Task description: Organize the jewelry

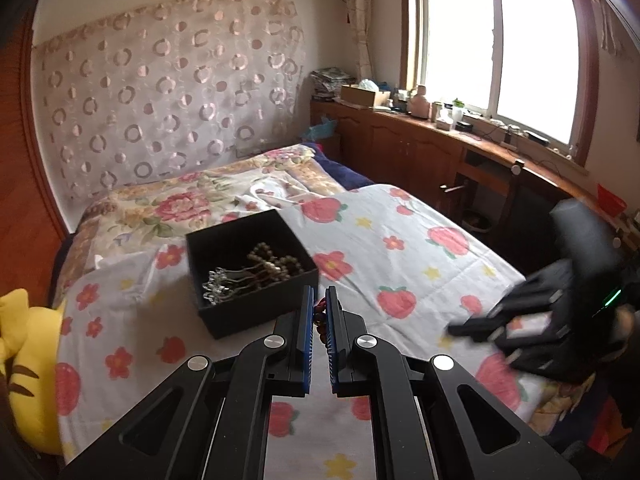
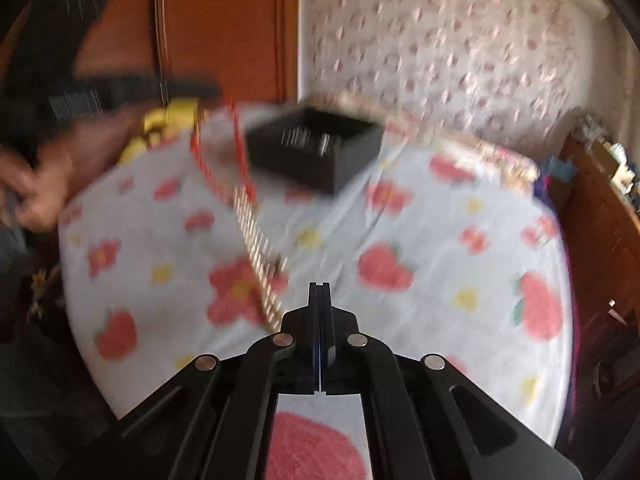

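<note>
I see the black box (image 1: 252, 272) on the bed (image 1: 400, 248) holding silver and beige beads. Left gripper (image 1: 319, 312) fingers pinch a red bead strand (image 1: 320, 320) just before the box. Right gripper (image 2: 320, 304) fingers fully closed, empty.

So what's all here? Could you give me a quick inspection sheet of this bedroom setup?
Surface: bed sheet printed with strawberries and flowers.
Job's things: open black box on the bed, holding a silver piece and olive beads; a red bead strand sits between the left gripper's pads.
Clutter: yellow plush toy at the bed's edge.
Grippers: left gripper shut on the red bead strand; right gripper shut, its view blurred, so a hold cannot be confirmed.
Cables: thin wires along the window counter.
Surroundings: circle-patterned curtain, bright window.
</note>
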Available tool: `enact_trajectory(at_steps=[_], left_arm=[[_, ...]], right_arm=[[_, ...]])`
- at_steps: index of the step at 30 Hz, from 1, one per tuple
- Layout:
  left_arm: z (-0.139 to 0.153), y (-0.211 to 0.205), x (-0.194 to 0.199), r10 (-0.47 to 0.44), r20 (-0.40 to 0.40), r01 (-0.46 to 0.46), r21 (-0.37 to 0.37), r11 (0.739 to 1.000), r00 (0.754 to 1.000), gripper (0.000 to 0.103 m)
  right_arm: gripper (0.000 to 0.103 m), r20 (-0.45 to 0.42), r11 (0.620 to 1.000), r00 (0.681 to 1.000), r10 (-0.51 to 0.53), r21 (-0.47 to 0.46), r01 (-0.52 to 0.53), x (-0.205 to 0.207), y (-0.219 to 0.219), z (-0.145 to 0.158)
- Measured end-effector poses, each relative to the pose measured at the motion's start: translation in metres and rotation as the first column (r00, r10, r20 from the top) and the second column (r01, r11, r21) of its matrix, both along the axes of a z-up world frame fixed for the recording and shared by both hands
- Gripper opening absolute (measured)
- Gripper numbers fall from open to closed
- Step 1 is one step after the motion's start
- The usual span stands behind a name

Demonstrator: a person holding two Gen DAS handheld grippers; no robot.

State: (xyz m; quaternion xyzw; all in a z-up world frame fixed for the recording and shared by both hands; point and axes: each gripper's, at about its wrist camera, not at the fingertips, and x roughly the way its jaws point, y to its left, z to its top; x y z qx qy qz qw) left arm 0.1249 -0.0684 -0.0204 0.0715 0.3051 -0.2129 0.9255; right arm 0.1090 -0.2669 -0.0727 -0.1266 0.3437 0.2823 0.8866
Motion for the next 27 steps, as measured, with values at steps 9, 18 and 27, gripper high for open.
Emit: enact_trajectory(at_steps=[9, 18, 27], left_arm=[[0.006, 0.009, 0.010, 0.010, -0.010, -0.010, -0.021, 1.000, 1.000, 0.005], [0.036, -0.005, -0.002, -0.025, 0.056, 0.026, -0.005, 1.000, 0.998, 0.005], [0.040, 0.001, -0.001, -0.021, 0.045, 0.023, -0.043, 0.999, 0.999, 0.005]], right_arm=[[0.001, 0.118, 0.999, 0.992, 0.040, 0.013, -0.042, 0.000, 0.012, 0.057], [0.060, -0.007, 0.995, 0.995, 0.098, 0.009, -0.098, 0.010, 0.058, -0.016], [0.042, -0.067, 0.998, 0.996, 0.060, -0.016, -0.061, 0.038, 0.073, -0.041]])
